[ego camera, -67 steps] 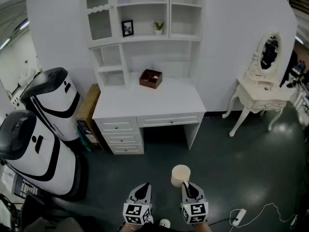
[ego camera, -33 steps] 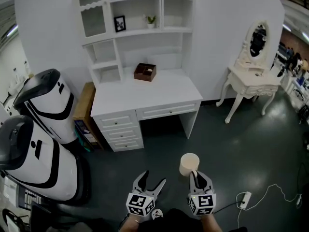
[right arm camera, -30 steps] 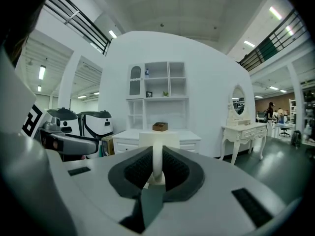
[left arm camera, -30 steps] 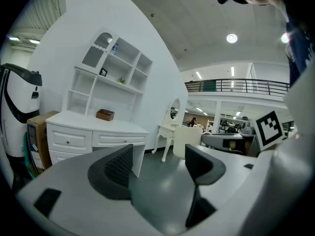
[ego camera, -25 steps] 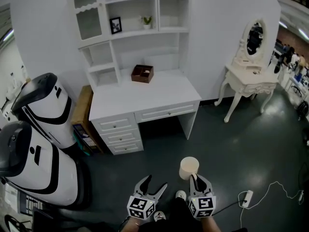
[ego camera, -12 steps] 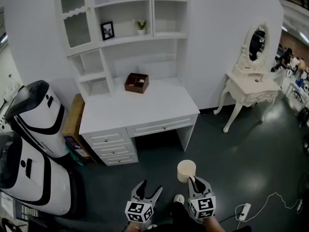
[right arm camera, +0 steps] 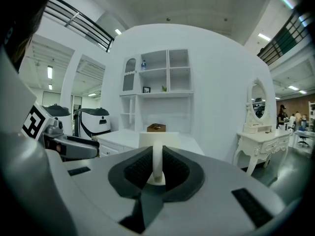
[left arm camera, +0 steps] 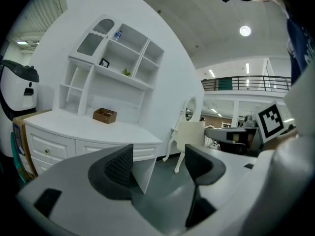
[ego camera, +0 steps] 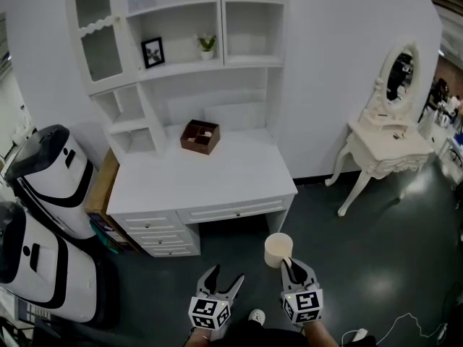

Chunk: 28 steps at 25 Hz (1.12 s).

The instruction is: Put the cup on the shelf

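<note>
A cream cup hangs upright in the air over the dark floor, in front of the white desk. My right gripper is shut on the cup's handle, and the cup's body shows just past the pads. My left gripper is open and empty, level with the right one; its jaws frame bare floor. The white shelf unit rises from the back of the desk, with open compartments.
A brown box sits on the desk. A framed photo and a small plant stand on a shelf. Two white and black machines stand left of the desk. A white dressing table with a mirror is at the right.
Both grippers and the cup have come closer to the desk. The desk and shelf unit now look larger and nearer in the head view. The grip on the cup is unchanged.
</note>
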Each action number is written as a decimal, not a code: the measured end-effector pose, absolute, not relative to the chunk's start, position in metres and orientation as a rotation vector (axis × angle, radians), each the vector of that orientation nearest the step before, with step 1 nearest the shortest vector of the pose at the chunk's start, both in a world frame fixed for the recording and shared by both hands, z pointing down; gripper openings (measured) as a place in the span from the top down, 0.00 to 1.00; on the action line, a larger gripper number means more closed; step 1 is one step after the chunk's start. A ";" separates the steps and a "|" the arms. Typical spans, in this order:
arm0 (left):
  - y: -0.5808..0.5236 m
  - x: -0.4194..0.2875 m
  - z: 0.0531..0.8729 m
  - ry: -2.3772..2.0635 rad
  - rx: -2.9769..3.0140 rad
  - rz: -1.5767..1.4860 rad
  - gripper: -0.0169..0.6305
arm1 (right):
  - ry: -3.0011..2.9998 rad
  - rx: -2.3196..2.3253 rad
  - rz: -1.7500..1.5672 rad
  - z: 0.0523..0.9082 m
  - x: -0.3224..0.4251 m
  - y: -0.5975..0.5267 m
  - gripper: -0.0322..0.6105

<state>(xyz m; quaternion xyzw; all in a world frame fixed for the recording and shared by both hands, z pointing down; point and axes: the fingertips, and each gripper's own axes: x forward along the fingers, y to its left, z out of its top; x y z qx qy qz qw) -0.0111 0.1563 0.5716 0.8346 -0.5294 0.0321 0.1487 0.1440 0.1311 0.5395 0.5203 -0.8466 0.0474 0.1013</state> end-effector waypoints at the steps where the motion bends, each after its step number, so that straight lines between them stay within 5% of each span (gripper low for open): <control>1: 0.149 -0.005 0.572 -1.525 2.400 0.097 0.47 | -2.506 1.533 0.138 0.539 0.149 0.122 0.87; 28: -0.006 0.007 0.584 -1.512 2.408 0.153 0.47 | -2.511 1.579 0.190 0.552 0.161 -0.022 0.87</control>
